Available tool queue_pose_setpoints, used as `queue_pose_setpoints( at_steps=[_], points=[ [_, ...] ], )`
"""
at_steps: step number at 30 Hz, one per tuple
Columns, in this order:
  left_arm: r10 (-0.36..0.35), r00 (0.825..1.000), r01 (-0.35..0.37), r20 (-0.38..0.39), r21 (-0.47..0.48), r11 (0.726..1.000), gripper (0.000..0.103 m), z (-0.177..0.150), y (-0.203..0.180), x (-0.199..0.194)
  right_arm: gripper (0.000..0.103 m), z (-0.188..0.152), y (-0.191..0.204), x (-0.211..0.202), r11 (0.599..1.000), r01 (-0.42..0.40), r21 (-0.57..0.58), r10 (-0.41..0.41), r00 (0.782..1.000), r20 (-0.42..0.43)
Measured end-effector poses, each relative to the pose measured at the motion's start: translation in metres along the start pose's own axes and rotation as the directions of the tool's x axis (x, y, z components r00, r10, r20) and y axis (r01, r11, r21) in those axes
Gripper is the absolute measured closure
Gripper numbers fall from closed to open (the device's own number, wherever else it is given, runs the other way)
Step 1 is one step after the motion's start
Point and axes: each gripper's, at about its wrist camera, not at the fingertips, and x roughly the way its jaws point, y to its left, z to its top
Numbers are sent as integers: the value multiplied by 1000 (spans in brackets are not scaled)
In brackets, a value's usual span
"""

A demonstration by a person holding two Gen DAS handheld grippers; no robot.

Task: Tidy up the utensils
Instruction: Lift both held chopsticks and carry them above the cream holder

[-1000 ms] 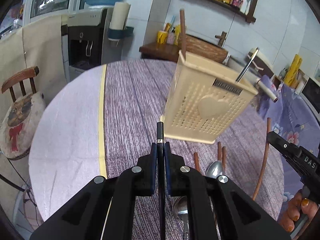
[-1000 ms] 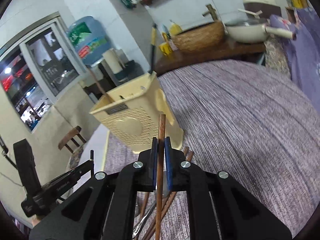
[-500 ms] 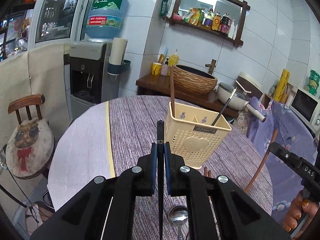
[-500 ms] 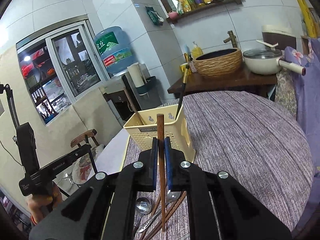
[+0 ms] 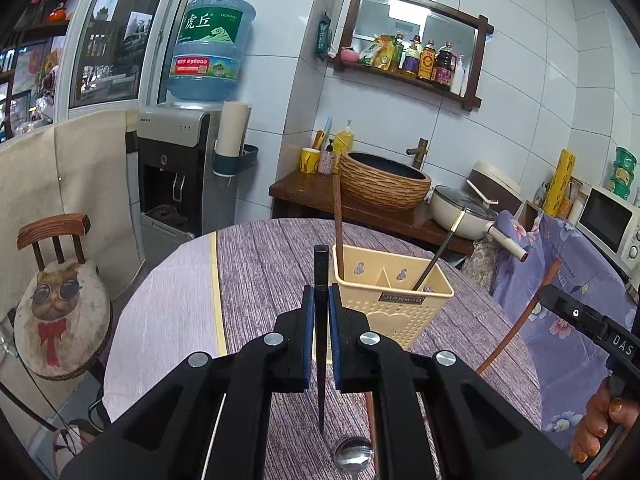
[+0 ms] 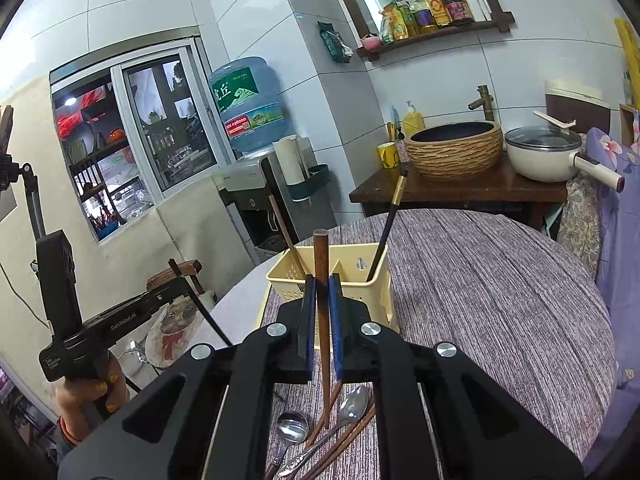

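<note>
**Two chopsticks raised, holder dead ahead**

On the round table (image 5: 248, 264), the cream utensil holder (image 5: 400, 312) stands just ahead of both your grippers. Your left gripper (image 5: 320, 320) is clamped on a black chopstick (image 5: 321, 272), your right gripper (image 6: 322, 320) on a brown chopstick (image 6: 320, 256). Both sticks stand near upright, tips below the jaws, level with the holder's rim; neither hand looks clearly nearer.

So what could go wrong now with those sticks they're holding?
Each gripper pinches just one thin chopstick: the left gripper a black chopstick, the right gripper a brown chopstick. Either might swivel or slip out. The yellow holder looks light and already holds two chopsticks, so a poke at its rim might tip it. With both going in together, the sticks could bump each other.
</note>
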Motion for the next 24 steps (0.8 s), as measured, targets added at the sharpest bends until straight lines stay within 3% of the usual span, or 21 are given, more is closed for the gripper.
queue_pose_setpoints(
  at_steps=[6,16,20,24],
  points=[
    [-43,999,43,11,0,999,95,27,-4,-2,95,31,5,5,1000,-22,-17,22,1000,0],
    [-168,984,169,54,-16,986,95,114,-20,-10,95,118,18,5,999,-24,-31,26,996,84],
    [-163,982,168,94,-56,984,95,143,-21,-3,95,145,24,4,998,22,-53,-13,986,166],
    [-114,986,124,125,-74,990,95,147,-23,15,95,146,20,19,994,87,-67,-71,975,209]
  ],
)
